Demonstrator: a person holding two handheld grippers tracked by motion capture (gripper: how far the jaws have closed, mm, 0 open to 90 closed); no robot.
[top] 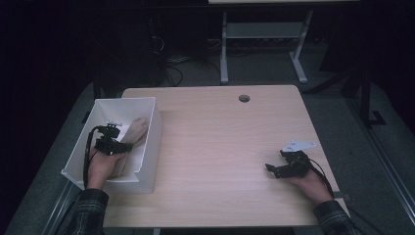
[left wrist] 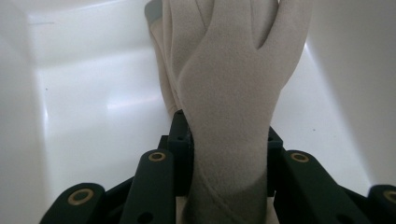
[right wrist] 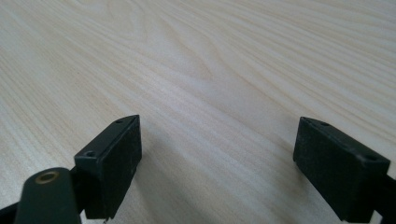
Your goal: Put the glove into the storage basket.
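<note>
A beige fabric glove point(left wrist: 233, 84) lies inside a white bin point(top: 152, 139) at the table's left edge. My left gripper point(left wrist: 225, 140) is down in the bin and shut on the glove's wrist part, and the glove's fingers stretch away toward the far wall. From above, the left gripper point(top: 117, 143) sits over the glove point(top: 138, 128), with a hand behind it. My right gripper point(top: 272, 169) rests low over the bare wooden table point(top: 220, 137) at the right. In the right gripper view it point(right wrist: 217, 156) stands open with nothing between its pads.
A round cable hole point(top: 244, 98) sits near the table's far edge. Behind the table stand the white legs of another desk point(top: 224, 54), with cables on the dark floor. Both forearms in plaid sleeves come in from the bottom.
</note>
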